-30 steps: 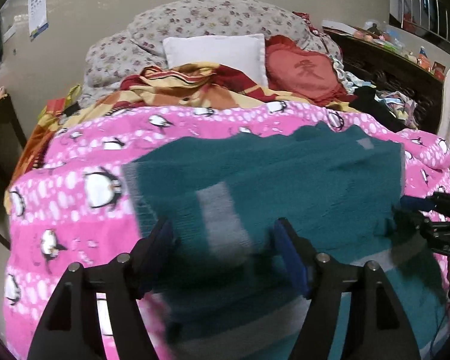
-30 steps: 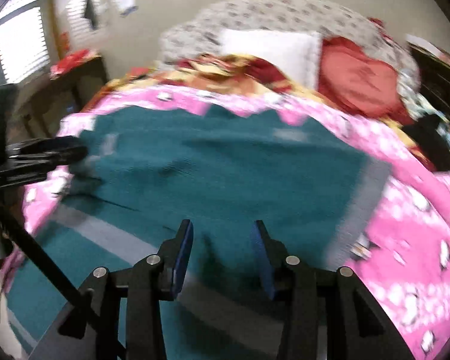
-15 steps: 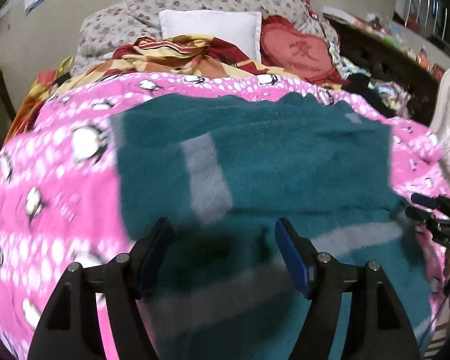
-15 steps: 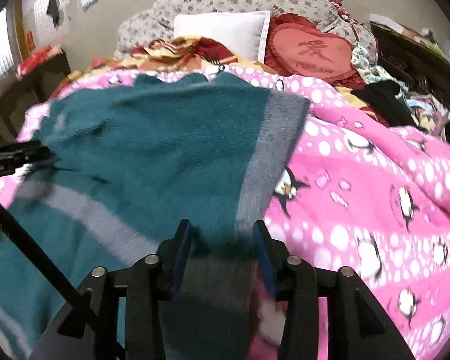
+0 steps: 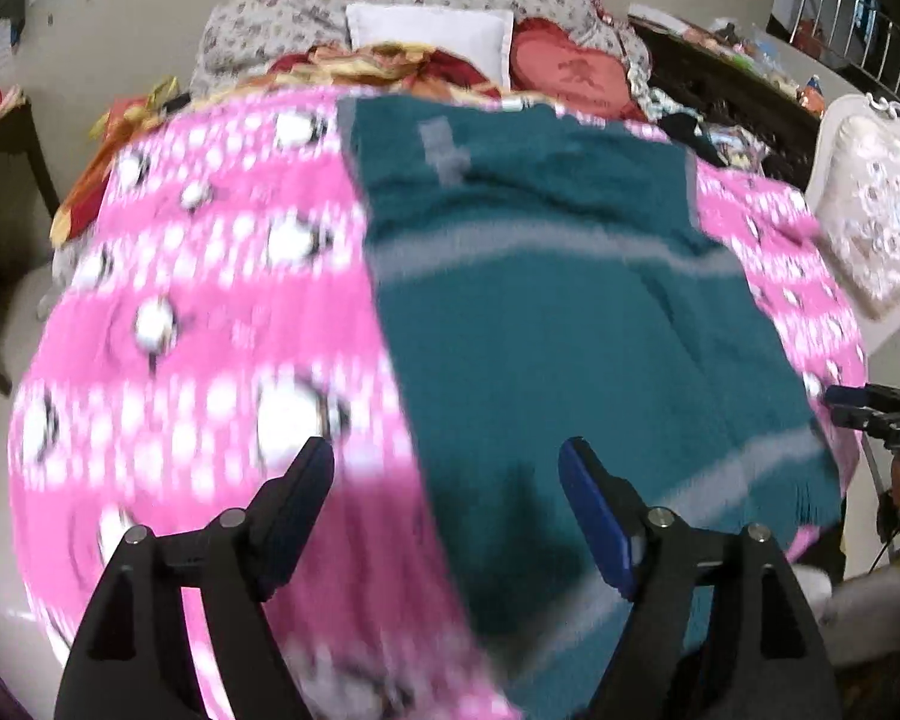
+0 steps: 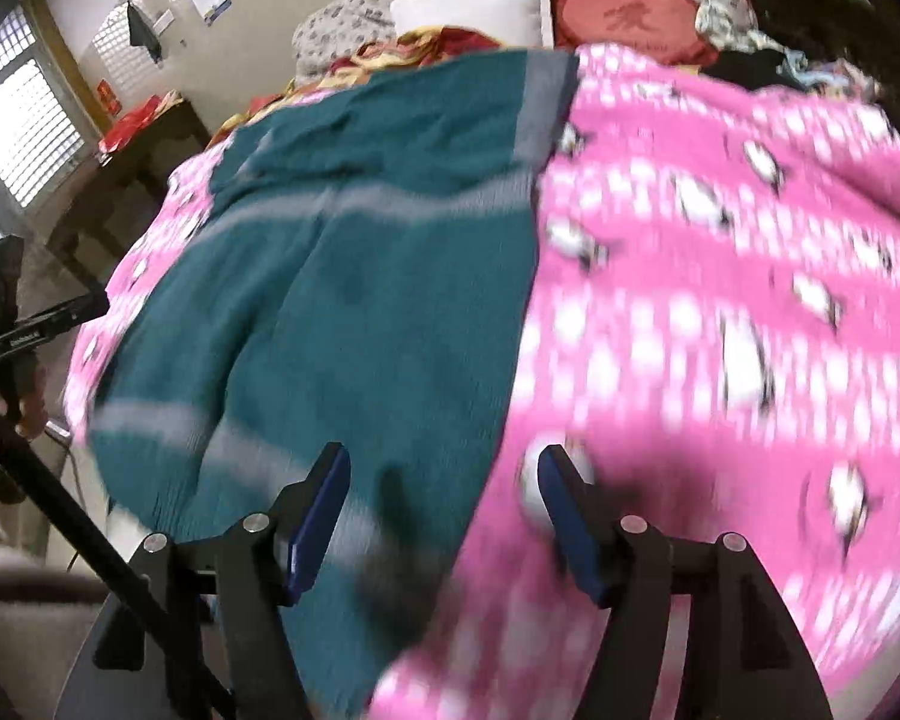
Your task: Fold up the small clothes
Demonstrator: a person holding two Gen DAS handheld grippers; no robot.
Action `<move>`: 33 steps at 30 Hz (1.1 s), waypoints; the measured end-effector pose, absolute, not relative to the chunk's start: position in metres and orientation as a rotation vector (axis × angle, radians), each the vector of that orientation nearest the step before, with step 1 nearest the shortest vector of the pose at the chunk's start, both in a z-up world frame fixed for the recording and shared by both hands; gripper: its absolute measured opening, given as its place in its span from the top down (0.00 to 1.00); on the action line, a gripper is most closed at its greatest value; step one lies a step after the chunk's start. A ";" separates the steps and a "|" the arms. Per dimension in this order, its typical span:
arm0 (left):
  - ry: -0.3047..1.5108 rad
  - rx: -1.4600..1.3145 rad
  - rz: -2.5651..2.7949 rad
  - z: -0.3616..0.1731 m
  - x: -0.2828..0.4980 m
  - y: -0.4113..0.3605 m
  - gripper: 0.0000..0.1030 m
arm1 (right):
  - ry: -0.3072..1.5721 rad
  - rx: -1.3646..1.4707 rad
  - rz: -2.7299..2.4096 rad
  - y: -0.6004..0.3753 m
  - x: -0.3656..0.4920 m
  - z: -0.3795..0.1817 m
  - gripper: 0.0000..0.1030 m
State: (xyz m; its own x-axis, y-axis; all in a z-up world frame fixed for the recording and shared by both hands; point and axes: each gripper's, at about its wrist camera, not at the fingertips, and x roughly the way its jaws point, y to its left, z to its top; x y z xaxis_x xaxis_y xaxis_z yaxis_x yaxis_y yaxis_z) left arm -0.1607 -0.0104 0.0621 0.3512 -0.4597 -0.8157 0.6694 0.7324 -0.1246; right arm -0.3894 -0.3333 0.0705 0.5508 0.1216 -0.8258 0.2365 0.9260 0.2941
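Left gripper: the black two-finger left gripper with blue pads [image 5: 447, 501] hangs over the near left edge of the garment, jaws opening, wide apart and gripping nothing; the cloth edge runs below the gap.
Bedding: a pink fleece blanket printed with penguins and white dots [image 5: 210, 312] covers the bed.
Garment: a teal knitted sweater with grey stripes and a grey ribbed hem [image 5: 546, 324] lies flat on the blanket, its far part folded toward the viewer.
Right gripper: the matching black right gripper with blue pads [image 6: 444, 507] hangs over the sweater's [image 6: 354, 300] near right edge, jaws opening and empty, one finger above teal knit, the other above pink blanket [image 6: 720, 312].
Head of bed: a white square pillow [image 5: 432, 36] beside a red heart-shaped cushion [image 5: 570, 75], against floral bedding.
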 end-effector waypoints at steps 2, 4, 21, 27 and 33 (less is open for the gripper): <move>1.006 0.233 -0.749 0.052 -0.172 -0.002 0.25 | 0.995 0.428 -0.056 -0.328 -0.403 0.067 0.32; 1.031 0.207 -0.765 0.043 -0.184 0.004 0.25 | 1.004 0.468 -0.023 -0.321 -0.413 0.060 0.31; 1.115 0.106 -0.844 0.010 -0.235 0.006 0.13 | 0.926 0.657 0.121 -0.300 -0.413 0.036 0.30; 1.107 0.177 -0.860 0.005 -0.247 -0.005 0.14 | 0.909 0.656 0.142 -0.298 -0.412 0.034 0.33; 1.167 0.178 -0.924 0.001 -0.252 -0.010 0.89 | 0.918 0.703 0.222 -0.296 -0.412 0.026 0.85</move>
